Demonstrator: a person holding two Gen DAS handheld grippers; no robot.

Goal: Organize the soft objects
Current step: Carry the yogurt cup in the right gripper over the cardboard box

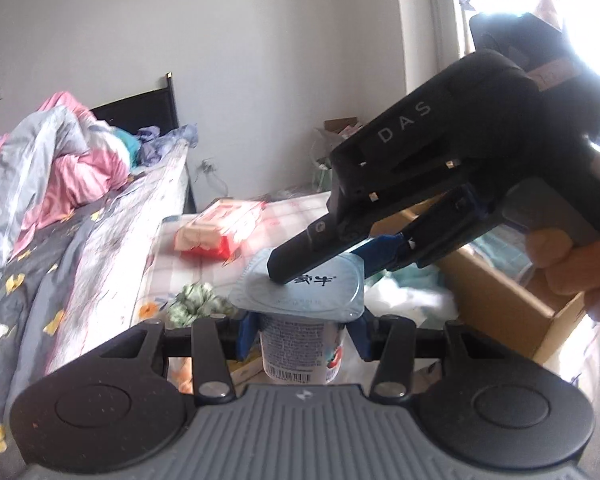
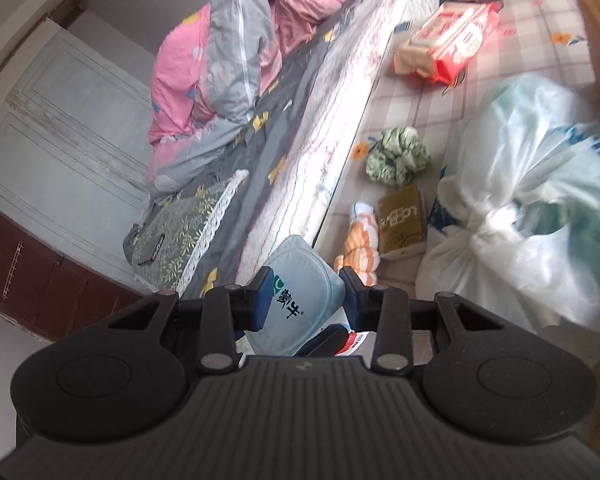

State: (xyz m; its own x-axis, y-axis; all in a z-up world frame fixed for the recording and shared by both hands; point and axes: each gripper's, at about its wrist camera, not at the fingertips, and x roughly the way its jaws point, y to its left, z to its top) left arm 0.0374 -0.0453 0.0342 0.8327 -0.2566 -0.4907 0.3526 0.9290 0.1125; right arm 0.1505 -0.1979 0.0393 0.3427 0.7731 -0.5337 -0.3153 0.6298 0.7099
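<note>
Currently: yogurt cup (image 1: 300, 344) clamped in left tool (image 1: 302, 334), lifted above the worktop (image 1: 296, 210).
Right tool (image 2: 304, 300) straddles its foil lid (image 2: 300, 296), partly closed; contact unclear. Cardboard box (image 1: 508, 304) holds cloth.

"DAS" in white letters on the black body of the right gripper (image 1: 320, 258). Dark Chinese characters, partly covered, on the pale blue foil lid of the yogurt cup (image 1: 300, 300). Barcode on cup wall, digits unreadable. Gold box (image 2: 402, 220): lettering illegible.
</note>
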